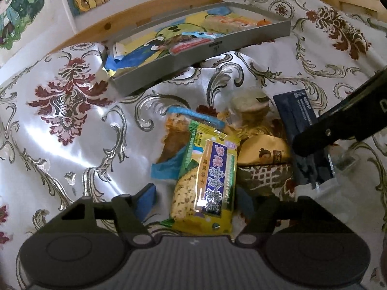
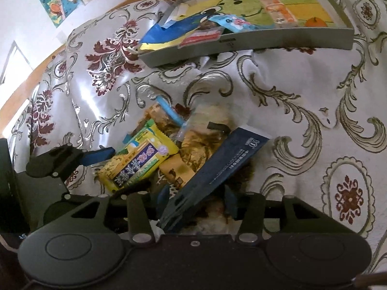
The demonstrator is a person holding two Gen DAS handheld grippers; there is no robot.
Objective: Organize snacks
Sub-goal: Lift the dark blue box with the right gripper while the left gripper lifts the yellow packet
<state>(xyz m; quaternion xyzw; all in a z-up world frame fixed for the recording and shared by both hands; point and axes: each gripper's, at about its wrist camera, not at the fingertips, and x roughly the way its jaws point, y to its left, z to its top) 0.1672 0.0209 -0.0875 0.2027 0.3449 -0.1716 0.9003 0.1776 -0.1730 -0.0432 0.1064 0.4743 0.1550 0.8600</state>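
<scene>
A pile of snacks lies on the flowered cloth. On top is a yellow-green biscuit packet [image 1: 208,181] [image 2: 140,159], which sits between the jaws of my left gripper [image 1: 197,203]; the blue pads stand off its sides, so the gripper is open. A long dark blue packet [image 2: 217,169] [image 1: 297,118] leans over the pile with its near end between the jaws of my right gripper [image 2: 197,199], which is open too and not pressing on it. Beneath lie a golden packet [image 1: 263,152], a blue-edged orange packet [image 1: 176,140] and a clear-wrapped round cake [image 1: 251,106].
A grey tray [image 1: 241,41] [image 2: 241,46] stands behind the pile with a cartoon lining and a few snack packets in it. A wooden edge and a wall with pictures lie beyond. The cloth is creased under the tray.
</scene>
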